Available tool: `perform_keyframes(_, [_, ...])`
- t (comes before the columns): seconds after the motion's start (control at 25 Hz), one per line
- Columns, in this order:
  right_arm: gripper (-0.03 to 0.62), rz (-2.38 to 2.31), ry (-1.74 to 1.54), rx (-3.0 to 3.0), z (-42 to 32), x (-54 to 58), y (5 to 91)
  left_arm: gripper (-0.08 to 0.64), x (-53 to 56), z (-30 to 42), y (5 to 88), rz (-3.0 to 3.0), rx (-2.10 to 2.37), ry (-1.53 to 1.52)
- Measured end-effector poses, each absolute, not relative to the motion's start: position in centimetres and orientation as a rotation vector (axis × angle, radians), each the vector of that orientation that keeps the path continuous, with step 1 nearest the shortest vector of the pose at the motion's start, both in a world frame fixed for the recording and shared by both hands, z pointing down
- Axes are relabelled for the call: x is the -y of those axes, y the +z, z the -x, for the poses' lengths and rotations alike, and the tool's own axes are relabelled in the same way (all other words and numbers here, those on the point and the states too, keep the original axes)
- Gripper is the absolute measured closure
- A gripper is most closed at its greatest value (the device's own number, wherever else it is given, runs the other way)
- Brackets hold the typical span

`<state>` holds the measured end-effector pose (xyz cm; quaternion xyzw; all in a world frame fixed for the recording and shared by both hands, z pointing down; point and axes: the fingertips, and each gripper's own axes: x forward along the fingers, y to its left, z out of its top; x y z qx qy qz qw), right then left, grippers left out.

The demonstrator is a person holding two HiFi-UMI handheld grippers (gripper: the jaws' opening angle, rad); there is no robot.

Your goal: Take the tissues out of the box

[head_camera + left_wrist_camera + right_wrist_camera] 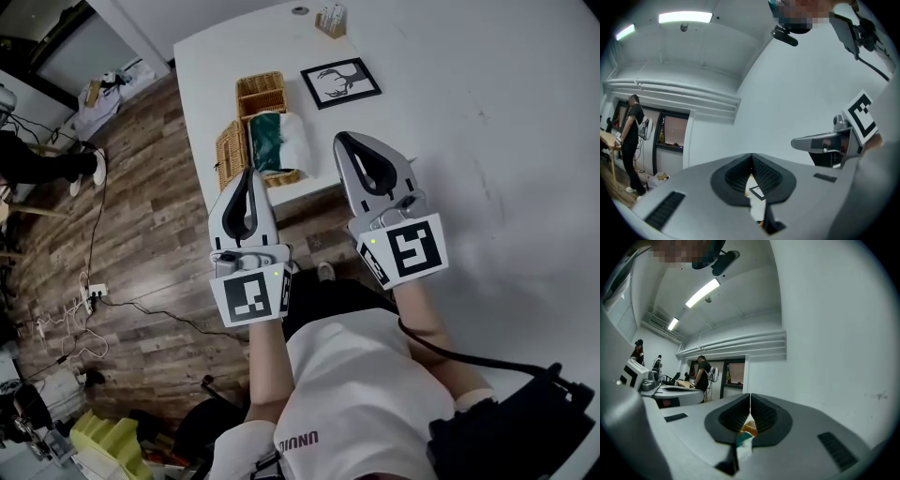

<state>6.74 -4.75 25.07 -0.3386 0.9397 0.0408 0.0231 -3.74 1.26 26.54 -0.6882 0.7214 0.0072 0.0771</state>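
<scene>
Wooden floor (131,206) fills the left side of the head view, and to its right a white tabletop (487,112) takes the rest. Near the front edge of the tabletop stands an open wicker box (229,155), with a second small wicker basket (260,92) just behind it. The green and white tissue pack (277,141) lies inside the wicker box and fills it almost fully. To the right of it lies a framed deer picture (340,82).

The left claw (249,178) is held in the air on the near side of the tabletop, and its jaws are pressed together with nothing between them. The right claw (343,142) is beside it, also fully closed and empty. Both point toward the box, and neither touches it. In the right gripper view a strip of the green and white pack shows under the closed jaws.

I think the task is not yet begun. If a claw arrives closed, it will only push the pack or the box. The box looks light and sits close to the edge, so a push could move it off the tabletop. The pack seems tight in the wicker, so a pull with one claw could lift the box together with it. A grip on too little of the wrapper could slip or tear it.
</scene>
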Motion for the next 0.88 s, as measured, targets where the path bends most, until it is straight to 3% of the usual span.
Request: perform_keyframes(0.88, [0.571,1.057,0.081,-2.939,-2.4,11.9,26.6,0.548,9.6,10.2,27.2,2.078,-2.103,-0.189])
